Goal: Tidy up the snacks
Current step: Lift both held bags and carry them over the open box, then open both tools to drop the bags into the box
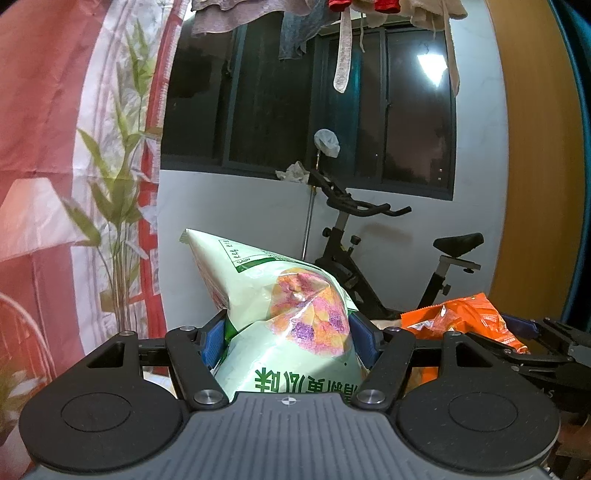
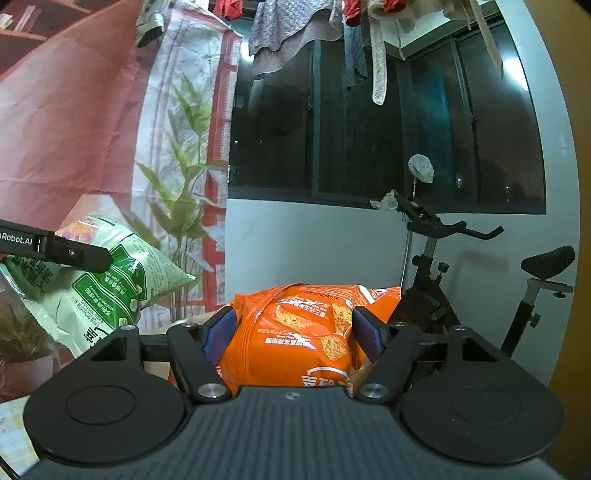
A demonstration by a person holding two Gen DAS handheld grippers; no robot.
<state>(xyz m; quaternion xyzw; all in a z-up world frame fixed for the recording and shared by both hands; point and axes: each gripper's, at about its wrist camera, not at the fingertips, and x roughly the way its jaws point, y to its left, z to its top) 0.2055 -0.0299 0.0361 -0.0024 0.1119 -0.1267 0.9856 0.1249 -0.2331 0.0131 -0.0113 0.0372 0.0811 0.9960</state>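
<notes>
The left gripper (image 1: pixel 288 338) is clamped on a pale green snack bag (image 1: pixel 280 314), its blue pads (image 1: pixel 214 338) pressing in from both sides so the foil bulges between them; the bag stands up ahead of the fingers, its crimped top corner tilted up and away to the gripper's left, with a pink and purple snack picture facing the camera and Chinese lettering upside down near the gripper body. To the right of this gripper, at about the same height, an orange snack bag (image 1: pixel 465 321) is held by the right gripper, whose black fingers show at the frame's right edge. From the right wrist camera, the right gripper (image 2: pixel 295 330) is closed on that orange bag (image 2: pixel 295 332), blue pads (image 2: pixel 218 334) squeezing its sides; printed square crackers show on the front, and the bag lies wide across the fingers, spilling past the right one. Off to its left and a little higher, the green bag (image 2: pixel 107 284) hangs from the left gripper's black finger (image 2: pixel 79 256). Ahead of both grippers stand a black exercise bike (image 1: pixel 373 266), a dark window (image 1: pixel 306 110) with laundry (image 2: pixel 291 33) hanging above it, and a red and white sheet with bamboo print (image 1: pixel 110 166) to the left.
</notes>
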